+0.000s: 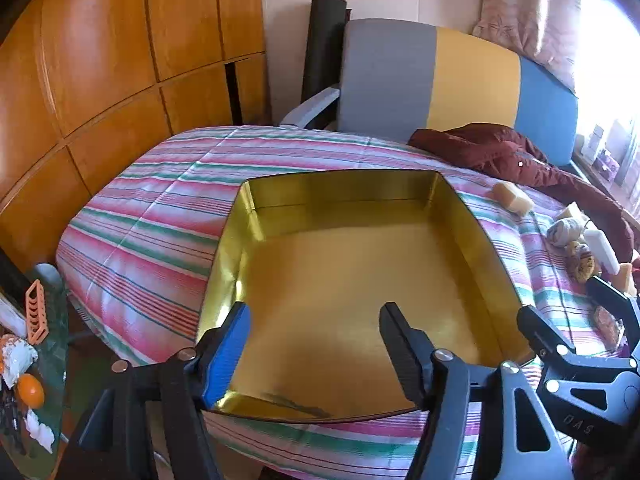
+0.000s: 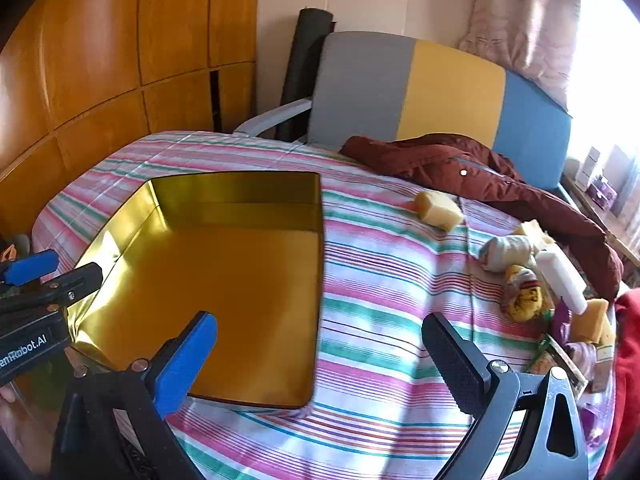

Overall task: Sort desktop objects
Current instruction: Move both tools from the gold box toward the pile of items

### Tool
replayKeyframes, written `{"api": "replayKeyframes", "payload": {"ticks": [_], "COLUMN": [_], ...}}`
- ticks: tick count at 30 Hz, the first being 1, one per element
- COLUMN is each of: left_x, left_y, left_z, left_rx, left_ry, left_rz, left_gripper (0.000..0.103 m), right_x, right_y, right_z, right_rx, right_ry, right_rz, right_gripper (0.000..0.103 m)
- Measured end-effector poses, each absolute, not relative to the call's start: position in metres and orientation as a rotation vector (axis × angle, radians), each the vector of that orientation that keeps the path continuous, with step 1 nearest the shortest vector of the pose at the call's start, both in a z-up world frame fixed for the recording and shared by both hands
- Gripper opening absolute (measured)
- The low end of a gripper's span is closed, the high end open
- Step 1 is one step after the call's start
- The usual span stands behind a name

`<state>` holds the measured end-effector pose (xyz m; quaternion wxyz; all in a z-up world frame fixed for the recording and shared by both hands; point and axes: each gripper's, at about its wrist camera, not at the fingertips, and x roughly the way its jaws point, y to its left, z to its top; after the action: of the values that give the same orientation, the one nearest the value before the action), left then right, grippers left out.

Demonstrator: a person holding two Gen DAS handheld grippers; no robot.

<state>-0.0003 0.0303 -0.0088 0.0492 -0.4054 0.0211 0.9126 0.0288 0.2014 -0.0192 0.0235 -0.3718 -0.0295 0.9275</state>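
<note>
An empty gold tin box [image 1: 360, 280] sits on the striped cloth; it also shows in the right wrist view [image 2: 224, 292]. My left gripper [image 1: 316, 332] is open and empty, above the box's near edge. My right gripper [image 2: 320, 344] is open and empty, over the cloth just right of the box. A yellow sponge [image 2: 438, 210] lies alone on the cloth. A pile of small objects lies at the right: a rolled sock [image 2: 506, 254], a white bar [image 2: 560, 280], a yellow patterned sock [image 2: 524, 300], another sponge [image 2: 590, 322] and wrapped packets [image 2: 558, 360].
A dark red jacket [image 2: 480, 172] lies at the back of the cloth, before a grey, yellow and blue chair back [image 2: 440, 88]. Wooden cabinets [image 1: 100, 80] stand at the left. A glass side table [image 1: 32, 360] with clutter is at lower left.
</note>
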Motion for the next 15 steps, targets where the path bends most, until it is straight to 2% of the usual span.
{"api": "replayKeyframes", "payload": {"ticks": [6,9,15], "left_x": [-0.004,-0.003,-0.002], "left_y": [0.043,0.051,0.066], "left_z": [-0.007,-0.009,-0.011], "left_rx": [-1.233,-1.224,-1.204], "left_ry": [0.073,0.074,0.060], "left_rz": [2.748,2.717,2.649], "left_gripper": [0.074,0.082,0.083], "right_x": [0.035,0.038,0.044], "right_y": [0.223,0.239,0.283], "right_z": [-0.016,-0.016,-0.021], "right_rx": [-1.118,-1.106,-1.099], "right_ry": [-0.057,-0.032,0.048], "right_rz": [2.836,2.810,2.717], "right_gripper": [0.103,0.103,0.103]}}
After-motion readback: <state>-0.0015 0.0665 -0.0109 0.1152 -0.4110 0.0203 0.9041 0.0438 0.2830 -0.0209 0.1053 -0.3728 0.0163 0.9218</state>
